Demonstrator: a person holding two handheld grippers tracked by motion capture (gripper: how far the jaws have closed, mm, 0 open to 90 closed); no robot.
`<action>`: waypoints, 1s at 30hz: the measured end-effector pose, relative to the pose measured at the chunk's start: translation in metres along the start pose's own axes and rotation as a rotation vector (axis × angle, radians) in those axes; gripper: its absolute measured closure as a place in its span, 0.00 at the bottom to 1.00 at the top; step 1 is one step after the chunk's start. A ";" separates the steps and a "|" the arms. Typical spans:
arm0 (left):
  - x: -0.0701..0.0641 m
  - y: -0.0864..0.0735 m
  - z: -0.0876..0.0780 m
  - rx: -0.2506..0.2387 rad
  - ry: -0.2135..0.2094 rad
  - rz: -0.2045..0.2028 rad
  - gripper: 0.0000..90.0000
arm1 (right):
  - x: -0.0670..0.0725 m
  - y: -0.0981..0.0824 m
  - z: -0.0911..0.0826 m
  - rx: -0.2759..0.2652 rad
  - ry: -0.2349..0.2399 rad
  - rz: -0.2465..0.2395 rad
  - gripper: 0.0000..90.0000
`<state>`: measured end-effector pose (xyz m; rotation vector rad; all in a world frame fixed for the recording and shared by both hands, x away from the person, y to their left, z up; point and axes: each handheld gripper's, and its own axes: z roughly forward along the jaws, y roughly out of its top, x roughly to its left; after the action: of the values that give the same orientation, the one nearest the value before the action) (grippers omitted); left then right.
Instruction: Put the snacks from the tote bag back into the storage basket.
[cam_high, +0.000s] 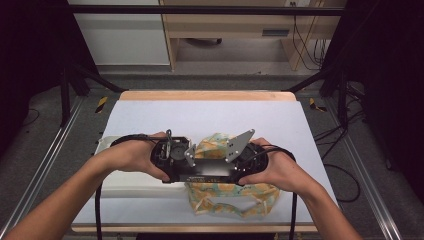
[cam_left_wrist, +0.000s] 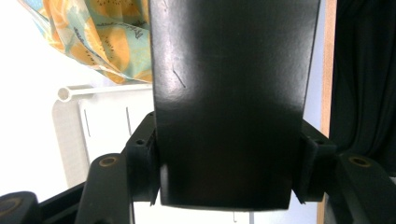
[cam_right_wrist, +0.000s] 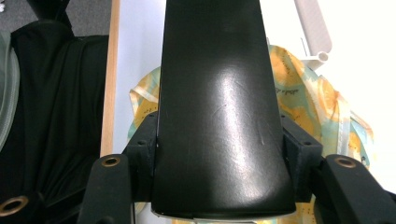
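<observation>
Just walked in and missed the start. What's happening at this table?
A person holds a gripper in each hand, the left gripper and right gripper brought close together over a patterned cloth near the front of the table. A white tray lies to the left of the cloth. In each gripper view the jaws look pressed together with nothing between them. The cloth lies crumpled and not gripped.

The surface (cam_high: 210, 112) is pale blue-white with a wooden rim (visible along its far and near edges). On it lie a white plastic tray (cam_high: 125, 180) at the left and a crumpled orange-and-teal patterned cloth (cam_high: 232, 200) near the front.
</observation>
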<state>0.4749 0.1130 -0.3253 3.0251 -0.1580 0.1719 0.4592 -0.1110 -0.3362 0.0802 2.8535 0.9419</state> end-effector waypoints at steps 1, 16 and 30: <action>0.000 0.000 0.000 0.000 -0.001 0.001 0.44 | 0.000 0.000 0.000 0.002 0.001 -0.001 0.48; -0.001 0.004 0.005 -0.001 0.019 -0.011 0.48 | 0.001 -0.004 0.002 0.022 -0.009 -0.002 0.48; -0.001 -0.002 0.010 0.010 -0.006 -0.003 0.48 | -0.001 -0.005 0.004 0.025 -0.004 0.011 0.36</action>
<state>0.4750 0.1138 -0.3356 3.0357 -0.1534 0.1637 0.4612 -0.1125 -0.3421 0.1009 2.8647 0.9066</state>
